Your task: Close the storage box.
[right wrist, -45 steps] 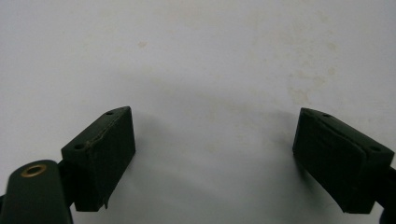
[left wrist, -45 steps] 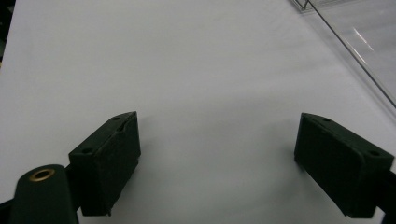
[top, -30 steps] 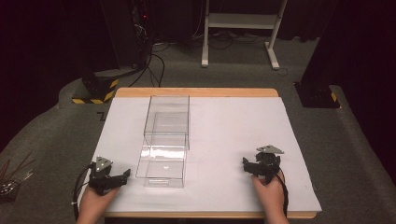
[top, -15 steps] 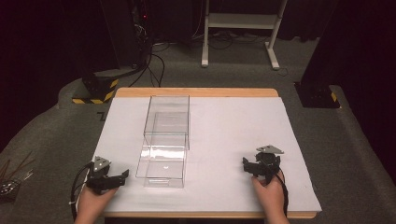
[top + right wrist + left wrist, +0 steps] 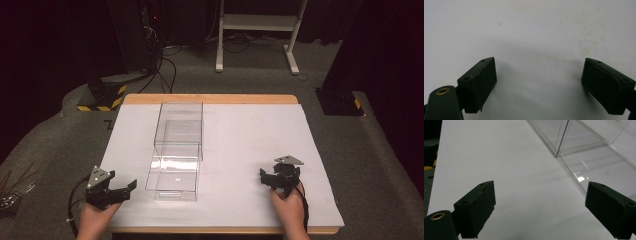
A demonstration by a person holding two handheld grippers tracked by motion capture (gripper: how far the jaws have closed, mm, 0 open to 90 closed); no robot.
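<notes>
While its jaws had just been opening on nothing, the left gripper [image 5: 131,186] hovered near the clear rectangular plastic box [image 5: 172,177]; the right gripper [image 5: 263,174] stood spread.

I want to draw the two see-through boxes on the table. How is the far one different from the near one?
The far clear box stands taller; the near clear box is lower and flatter. The far box sits toward the table's back edge; the near box lies closer to the person, just beside the left claw. The near box shows bright glints on its bottom; the far box does not. Both are clear, empty, and touch end to end on the white table.
</notes>
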